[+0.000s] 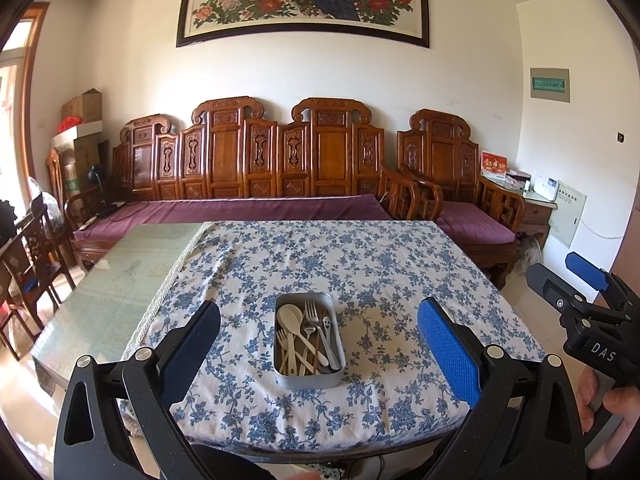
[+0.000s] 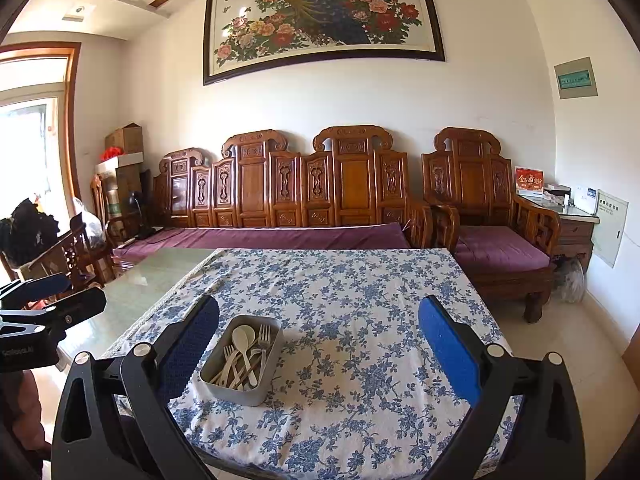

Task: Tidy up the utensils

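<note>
Black grippers, blue-padded fingers (image 1: 448, 350), silver screws (image 1: 495, 351), white "DAS" lettering (image 1: 603, 352).

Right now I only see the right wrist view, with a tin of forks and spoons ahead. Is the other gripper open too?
Observer: Yes. The left gripper is wide open and empty, with the metal tin straight ahead of it.
Operator: Is there anything in the tin I can't make out?
Observer: A small smiley-face spoon lies along its right side.
Operator: What's holding my gripper?
Observer: A hand grips the handle of the right gripper.
</note>
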A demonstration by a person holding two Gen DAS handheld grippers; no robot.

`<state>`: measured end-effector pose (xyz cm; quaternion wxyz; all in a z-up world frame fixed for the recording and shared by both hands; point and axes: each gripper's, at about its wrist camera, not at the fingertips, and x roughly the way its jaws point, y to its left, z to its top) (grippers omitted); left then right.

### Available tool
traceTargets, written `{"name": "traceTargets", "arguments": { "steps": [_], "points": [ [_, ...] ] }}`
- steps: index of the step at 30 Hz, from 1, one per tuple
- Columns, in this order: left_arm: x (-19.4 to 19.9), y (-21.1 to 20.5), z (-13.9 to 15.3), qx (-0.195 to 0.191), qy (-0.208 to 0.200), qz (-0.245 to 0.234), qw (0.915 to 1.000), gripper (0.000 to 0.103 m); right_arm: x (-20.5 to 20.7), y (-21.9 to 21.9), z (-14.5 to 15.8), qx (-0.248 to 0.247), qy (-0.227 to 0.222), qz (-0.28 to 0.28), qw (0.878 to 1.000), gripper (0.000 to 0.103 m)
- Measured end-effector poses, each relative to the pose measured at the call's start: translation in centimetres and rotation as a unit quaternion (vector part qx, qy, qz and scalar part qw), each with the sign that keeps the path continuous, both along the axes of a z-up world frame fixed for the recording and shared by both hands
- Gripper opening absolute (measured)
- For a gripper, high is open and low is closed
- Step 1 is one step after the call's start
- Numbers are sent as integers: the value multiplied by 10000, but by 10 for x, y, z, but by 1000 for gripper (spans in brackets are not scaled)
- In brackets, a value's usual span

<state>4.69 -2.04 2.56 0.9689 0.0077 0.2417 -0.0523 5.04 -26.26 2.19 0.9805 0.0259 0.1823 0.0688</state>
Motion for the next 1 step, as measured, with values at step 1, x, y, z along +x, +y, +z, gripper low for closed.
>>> {"name": "traceTargets", "arguments": {
  "steps": [1],
  "points": [
    [0,1,0,0,3,-1,10000,95,0,0,0,-1,-1,0,10000,100]
  ]
}}
